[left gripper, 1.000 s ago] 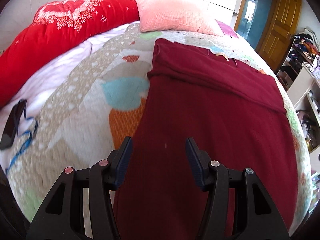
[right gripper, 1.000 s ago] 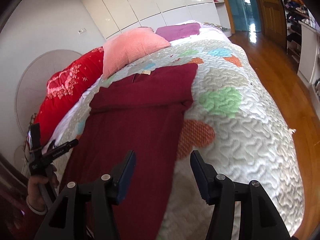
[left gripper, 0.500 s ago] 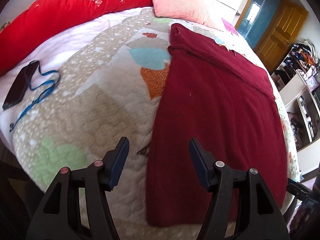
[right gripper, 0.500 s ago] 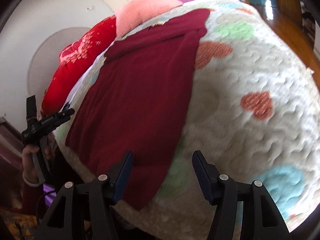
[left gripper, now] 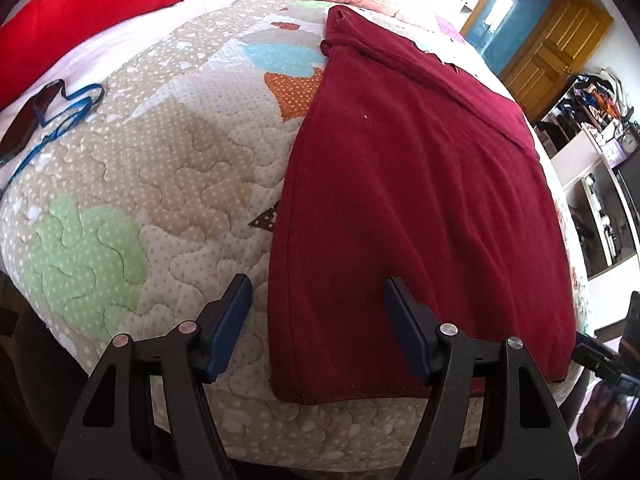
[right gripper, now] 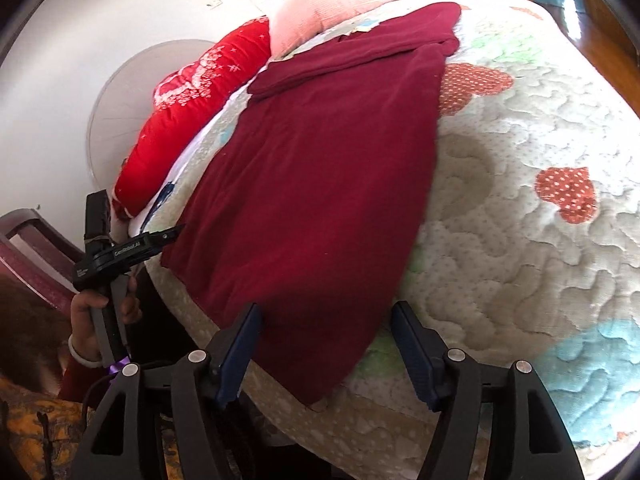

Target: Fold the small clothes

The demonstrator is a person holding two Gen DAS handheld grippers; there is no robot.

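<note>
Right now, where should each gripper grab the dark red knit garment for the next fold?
Take the dark red knit garment at its two bottom hem corners, which lie at the edge of the quilted bedspread. Come from the foot of the bed: left gripper on the left corner, right gripper on the right, both jaws open.

Both grippers drawn back from mid-bed to the foot edge, left gripper [left gripper: 316, 328] now framing the maroon garment's [left gripper: 416, 184] near left hem corner, right gripper [right gripper: 326, 348] its right corner
</note>
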